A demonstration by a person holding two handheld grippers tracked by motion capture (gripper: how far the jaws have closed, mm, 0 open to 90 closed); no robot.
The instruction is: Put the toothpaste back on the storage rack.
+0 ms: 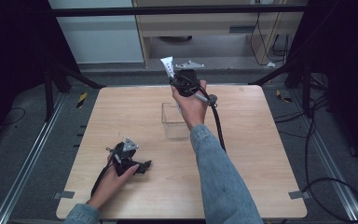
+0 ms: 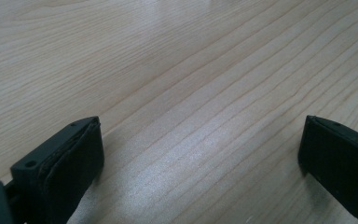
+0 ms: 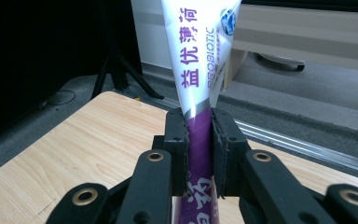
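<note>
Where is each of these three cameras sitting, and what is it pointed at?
High view: above the table, looking down; both forearms, left gripper, right gripper.
Left gripper view: on the resting gripper, facing bare tabletop between open jaws.
Right gripper view: looks along jaws clamping the toothpaste tube.
Shared: tube, wooden table.

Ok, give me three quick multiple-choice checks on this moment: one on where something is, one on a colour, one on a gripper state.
1. Where is the clear box?
A. mid-table, under the person's right wrist
B. at the front left corner
C. on the floor

2. What colours is the tube?
A. red and yellow
B. white and purple
C. plain black

3. How does the right hand-held gripper stand?
A. wide open
B. shut on nothing
C. shut on the tube

Key: 1 A, the high view shows the box at the table's middle. 2 B, white upper part, purple between the jaws. 3 C, both pads press the tube.
</note>
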